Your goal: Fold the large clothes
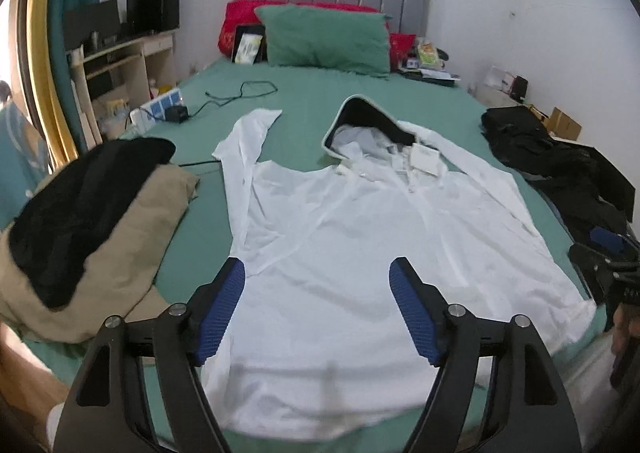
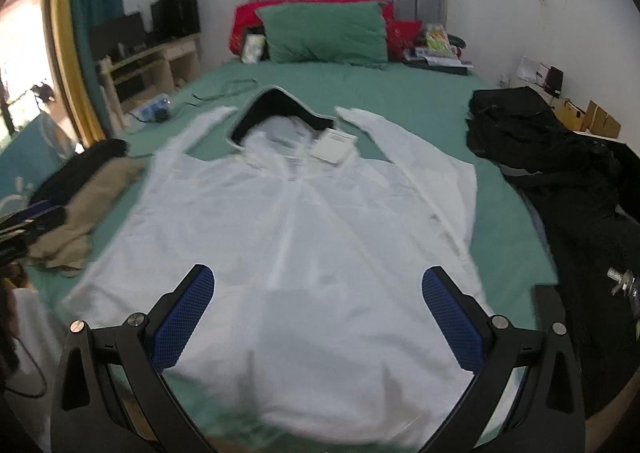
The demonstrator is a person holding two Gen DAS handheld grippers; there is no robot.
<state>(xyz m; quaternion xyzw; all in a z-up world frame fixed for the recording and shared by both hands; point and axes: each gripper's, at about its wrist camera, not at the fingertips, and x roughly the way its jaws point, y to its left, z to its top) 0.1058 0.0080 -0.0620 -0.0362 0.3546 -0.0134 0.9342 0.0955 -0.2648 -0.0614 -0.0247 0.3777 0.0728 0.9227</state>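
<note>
Nearest, the left gripper [image 1: 316, 309] and the right gripper [image 2: 318, 319] both hover with jaws spread wide and nothing between them, above the hem of the white hooded jacket [image 1: 340, 253]. It lies flat on the green bed [image 1: 304, 89], sleeves angled upward. Beyond it sits a green pillow [image 1: 326, 39].

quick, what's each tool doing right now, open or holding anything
Left tool: open, nothing held, above the white hooded jacket.
Right tool: open, nothing held, above the same jacket.
</note>
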